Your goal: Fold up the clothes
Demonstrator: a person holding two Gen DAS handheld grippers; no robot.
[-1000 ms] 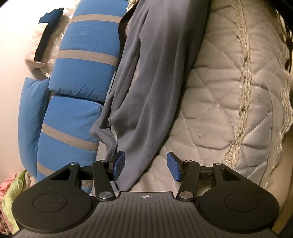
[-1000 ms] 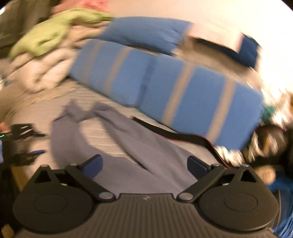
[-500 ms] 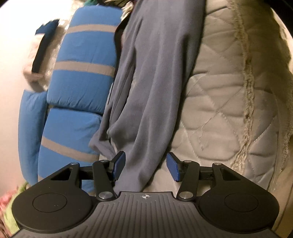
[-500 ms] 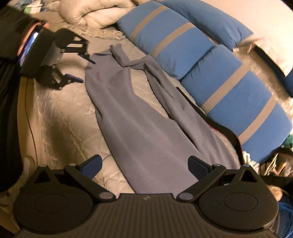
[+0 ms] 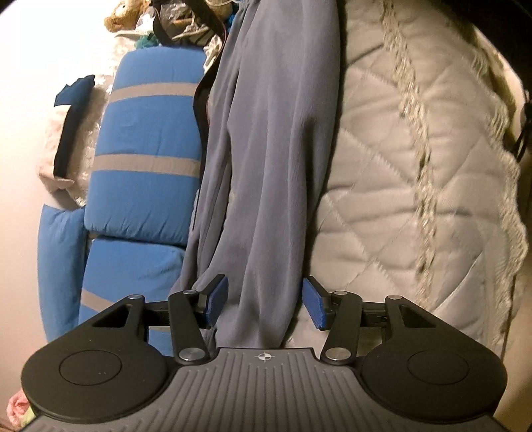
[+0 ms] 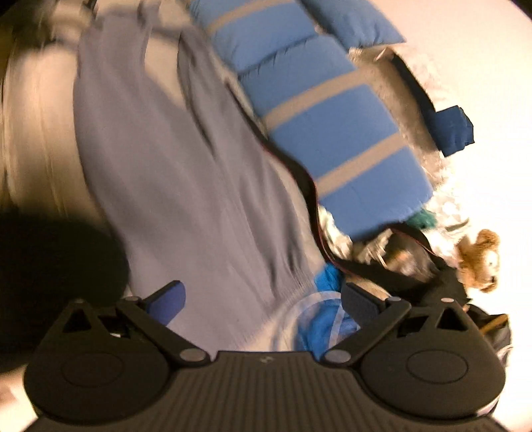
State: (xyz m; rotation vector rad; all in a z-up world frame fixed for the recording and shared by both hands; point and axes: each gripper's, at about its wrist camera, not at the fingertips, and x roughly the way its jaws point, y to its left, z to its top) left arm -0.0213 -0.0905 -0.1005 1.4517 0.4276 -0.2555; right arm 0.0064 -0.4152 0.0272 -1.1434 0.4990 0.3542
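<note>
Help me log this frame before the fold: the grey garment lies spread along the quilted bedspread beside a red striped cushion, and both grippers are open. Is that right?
Only the colour is wrong. The cushion beside the grey garment is blue with grey stripes, not red, as the left wrist view shows. The garment does lie along the quilted bedspread, and both the left gripper and the right gripper are open.

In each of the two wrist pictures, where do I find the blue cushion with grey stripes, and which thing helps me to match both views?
Left wrist view: the blue cushion with grey stripes is at the left, standing vertically beside the grey garment.
Right wrist view: the cushion runs diagonally across the upper right, beyond the garment.
Shared landmark: the brown teddy bear, past the cushion's end.
</note>
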